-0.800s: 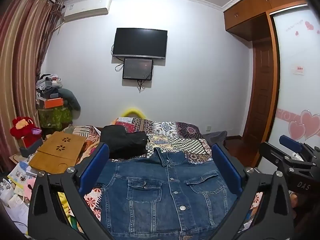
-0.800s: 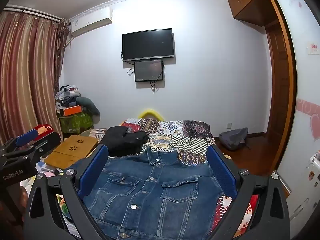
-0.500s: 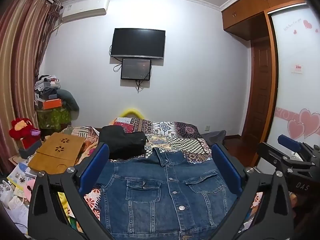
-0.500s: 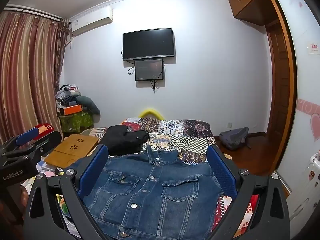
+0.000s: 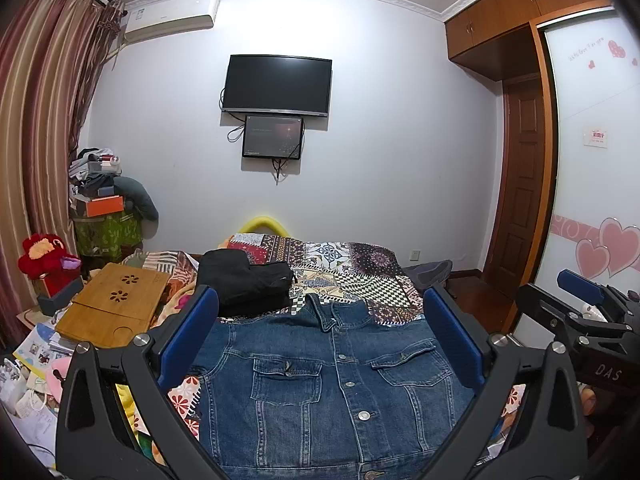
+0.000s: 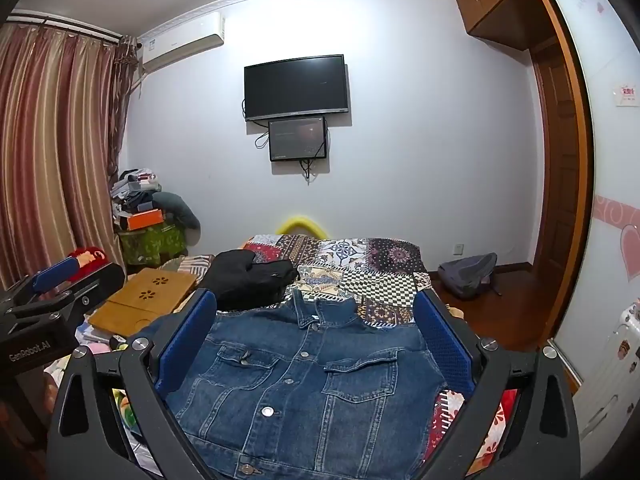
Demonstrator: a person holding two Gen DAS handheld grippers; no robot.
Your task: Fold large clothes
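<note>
1. The jacket [image 5: 332, 384] fills the lower centre of both wrist views. It is blue denim, lying front up on the bed [image 5: 352, 264] with its buttons done up and its collar toward the far wall.

2. Handling, as I judge it: denim is thick and fairly heavy for cloth, so it should hold a crease and not slide much on the quilt. It is still limp, though, and a raised edge will sag between two grips. Nothing about it is fragile, though the metal buttons make hard lumps.

3. Where to take hold: probably the outer side edges near the shoulders and near the hem (the hem itself runs off the bottom of the frame). A single layer there pinches cleaner than the doubled collar or pocket flaps. The sleeves are hidden, so I cannot tell how they lie.

4. The left gripper [image 5: 320, 336] hovers over the jacket, jaws spread wide, nothing between the pads.

5. The right gripper [image 6: 316, 332] is the same: spread wide, empty, clear of the cloth. Each gripper shows at the edge of the other's view.

6. A black bag [image 5: 248, 284] lies just beyond the collar, centre left.

7. A wooden tray [image 5: 112, 308] sits at lower left amid clutter, well apart from the jacket.
</note>
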